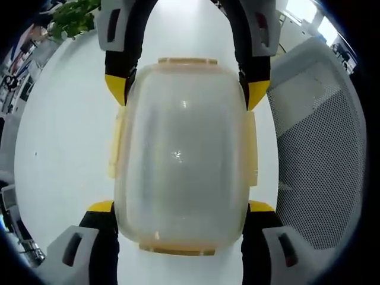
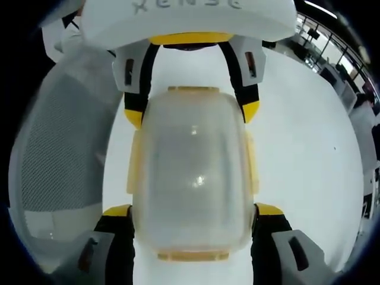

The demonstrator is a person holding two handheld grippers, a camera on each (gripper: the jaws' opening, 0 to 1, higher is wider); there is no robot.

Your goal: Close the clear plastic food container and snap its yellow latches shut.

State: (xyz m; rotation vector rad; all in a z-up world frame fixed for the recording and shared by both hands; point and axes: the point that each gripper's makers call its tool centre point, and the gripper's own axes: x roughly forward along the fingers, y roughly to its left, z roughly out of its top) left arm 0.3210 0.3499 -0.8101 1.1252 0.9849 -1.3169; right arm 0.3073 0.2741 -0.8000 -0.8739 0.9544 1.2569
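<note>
So in the left gripper view there's a potted plant (image 1: 74,18) way off at the far left edge, then the white table (image 1: 65,136), and dead centre sits the clear plastic container (image 1: 181,154) with its lid on, lying flat on the table. The yellow latches (image 1: 114,148) run along its long sides and both ends; can't tell if they're actually snapped down. The left gripper (image 1: 181,228) has its yellow-tipped jaws spread wide, one on each side of the near end of the box, right up against it, though I can't say whether it's actually squeezing it. Across from it the right gripper (image 1: 187,89) comes in from the top and straddles the far end the same way. Off to the right is a grey mesh chair (image 1: 320,148) pulled up beside the table. In the right gripper view it's the mirror of that: chair back (image 2: 56,154) on the left, container (image 2: 193,178) in the middle, right gripper (image 2: 193,228) jaws wide around the near end, left gripper (image 2: 193,110) around the far end, bare table (image 2: 309,154) on the right.
</note>
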